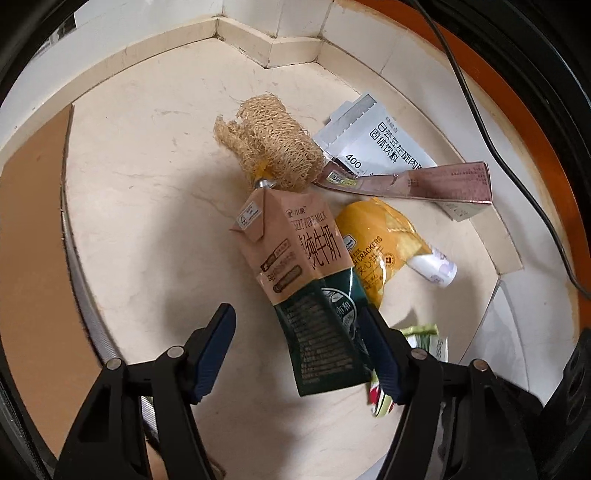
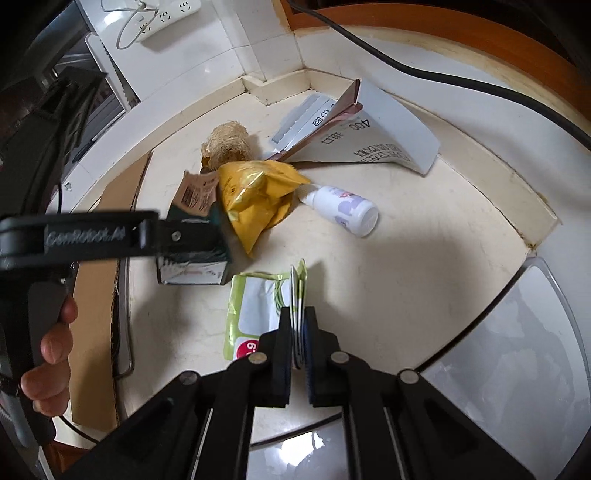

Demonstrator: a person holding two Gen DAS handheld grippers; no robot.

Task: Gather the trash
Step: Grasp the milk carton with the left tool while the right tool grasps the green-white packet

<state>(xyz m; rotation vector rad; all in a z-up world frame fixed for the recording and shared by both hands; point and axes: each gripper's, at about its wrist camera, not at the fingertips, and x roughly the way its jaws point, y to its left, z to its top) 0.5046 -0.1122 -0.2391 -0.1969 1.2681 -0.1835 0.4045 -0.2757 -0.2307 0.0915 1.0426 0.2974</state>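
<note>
A brown and green milk carton (image 1: 295, 258) lies on the pale counter, its green end between the open fingers of my left gripper (image 1: 299, 332); the right pad touches it, the left pad stands apart. In the right wrist view the left gripper (image 2: 207, 236) sits over the same carton (image 2: 192, 206). My right gripper (image 2: 297, 325) is shut on the edge of a green and white wipes packet (image 2: 255, 310), which hangs to its left. A yellow cracker bag (image 2: 255, 195), a white bottle (image 2: 343, 210), a loofah (image 2: 227, 146), a white pouch (image 2: 380, 136) and a maroon flat box (image 1: 424, 181) lie around.
Brown cardboard (image 1: 33, 258) lies at the left edge of the counter. A tiled wall corner (image 1: 269, 44) stands behind. A black cable (image 2: 461, 79) runs along the orange rim at the right. A power strip (image 2: 159, 14) hangs on the wall. A glass lid (image 2: 517, 350) is at right.
</note>
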